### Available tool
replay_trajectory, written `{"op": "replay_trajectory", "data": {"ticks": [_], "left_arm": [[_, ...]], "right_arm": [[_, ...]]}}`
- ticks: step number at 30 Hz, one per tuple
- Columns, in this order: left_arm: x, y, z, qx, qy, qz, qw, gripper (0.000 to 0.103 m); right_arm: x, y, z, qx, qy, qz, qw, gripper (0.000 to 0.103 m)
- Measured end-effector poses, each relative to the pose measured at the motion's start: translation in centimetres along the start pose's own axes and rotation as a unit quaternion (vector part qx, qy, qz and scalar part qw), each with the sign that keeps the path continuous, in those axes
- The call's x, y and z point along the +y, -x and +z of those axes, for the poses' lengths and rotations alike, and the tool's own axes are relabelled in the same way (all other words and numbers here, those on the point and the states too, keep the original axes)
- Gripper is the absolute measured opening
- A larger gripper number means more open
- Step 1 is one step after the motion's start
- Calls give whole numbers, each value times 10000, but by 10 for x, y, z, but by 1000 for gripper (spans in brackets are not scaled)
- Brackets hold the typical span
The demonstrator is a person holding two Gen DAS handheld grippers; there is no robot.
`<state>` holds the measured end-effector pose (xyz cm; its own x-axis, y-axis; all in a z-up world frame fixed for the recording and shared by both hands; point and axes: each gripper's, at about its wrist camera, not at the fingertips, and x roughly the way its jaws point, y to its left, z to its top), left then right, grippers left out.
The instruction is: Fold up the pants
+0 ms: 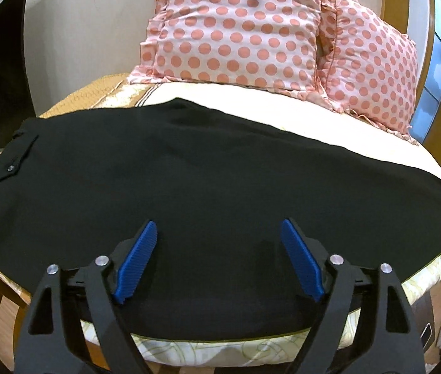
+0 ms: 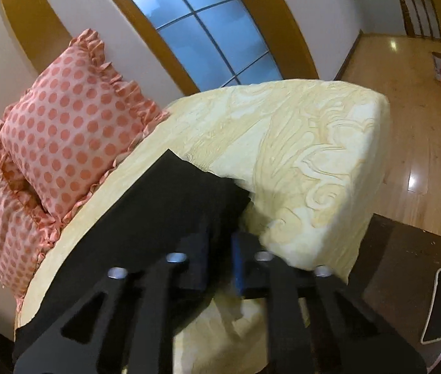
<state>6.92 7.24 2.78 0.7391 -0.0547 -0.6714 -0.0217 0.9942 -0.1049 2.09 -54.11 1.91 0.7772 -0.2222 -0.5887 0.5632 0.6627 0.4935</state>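
Black pants [image 1: 189,168] lie flat across a cream patterned bed [image 1: 283,109], waist and buttoned back pocket at the left. My left gripper [image 1: 219,243] is open, its blue pads [image 1: 138,258] spread over the near edge of the pants, holding nothing. In the right wrist view the leg end of the pants [image 2: 170,205] lies on the bed [image 2: 314,143]. My right gripper [image 2: 220,261] is nearly closed at the pants' hem, with black cloth between its fingers.
Two pink polka-dot pillows [image 1: 239,28] lean at the head of the bed, also in the right wrist view [image 2: 64,124]. A dark side table with a phone [image 2: 438,305] stands by the bed's right side. A wooden floor [image 2: 414,99] and a window [image 2: 201,28] lie beyond.
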Motion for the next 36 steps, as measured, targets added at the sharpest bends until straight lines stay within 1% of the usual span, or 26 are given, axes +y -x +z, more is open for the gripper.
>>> {"op": "replay_trajectory", "data": {"ticks": [2,3,4,6,8,10,12,14,15,16,17,18,19,20,21,22,23,24,27,29,31,33,35,36], "left_arm": [[0,-2,-1,48,-9,-8,10000,84],[1,-3,-2,62,-16,-13,10000,85],[0,-4,-3,59,-46,-9,10000,86],[-2,-4,-4,53,-92,-3,9999,89],[-4,-5,-5,38,-129,15,9999,92],[-6,-6,-5,22,-151,41,9999,94],[-7,-7,-5,10,-138,56,9999,94],[-7,-6,-4,1,-81,43,10000,95],[-6,-6,-3,3,-47,21,10000,95],[-5,-5,-2,11,-11,-16,10000,95],[-3,-4,-2,19,34,-67,10000,95],[-1,-3,-1,22,65,-104,9999,95],[2,1,0,10,111,-146,9998,95],[5,5,1,-25,128,-135,9998,95],[8,9,1,-80,127,-83,9999,95],[14,16,3,-183,125,33,9997,95],[20,23,4,-275,143,135,9994,95],[25,27,5,-340,173,196,9991,95],[48,42,10,-551,411,385,9969,95],[64,48,13,-674,618,542,9943,95],[79,52,13,-735,841,697,9913,95],[91,54,13,-744,1027,786,9888,95],[102,56,11,-746,1200,834,9865,95],[104,57,10,-742,1242,859,9857,95]], "right_arm": [[13,5,0,-129,207,25,9997,8],[22,9,1,-220,346,117,9991,7],[36,16,3,-320,513,301,9977,7],[62,25,4,-371,771,677,9940,7],[105,37,0,-372,1145,1231,9851,7],[148,45,-12,-281,1494,1814,9716,7],[196,51,-35,-58,1861,2479,9507,7],[236,53,-61,271,2164,3005,9285,7],[254,53,-77,507,2322,3263,9149,7],[279,51,-103,873,2535,3547,8957,7],[296,48,-126,1205,2734,3731,8784,7],[308,45,-145,1451,2906,3822,8651,7],[321,39,-174,1791,3194,3854,8470,7],[329,33,-199,2093,3421,3793,8338,7],[333,26,-219,2366,3553,3714,8245,7],[334,22,-229,2521,3573,3681,8205,7],[334,18,-237,2632,3564,3647,8190,7],[335,17,-242,2650,3579,3610,8194,7],[341,27,-240,2430,3621,3722,8194,7],[347,36,-239,2320,3603,3878,8160,7],[354,40,-244,2267,3631,3941,8133,7],[356,46,-254,2305,3703,3966,8078,7],[360,48,-268,2394,3817,3973,7994,7],[363,49,-273,2367,3867,3969,7981,7]]}}
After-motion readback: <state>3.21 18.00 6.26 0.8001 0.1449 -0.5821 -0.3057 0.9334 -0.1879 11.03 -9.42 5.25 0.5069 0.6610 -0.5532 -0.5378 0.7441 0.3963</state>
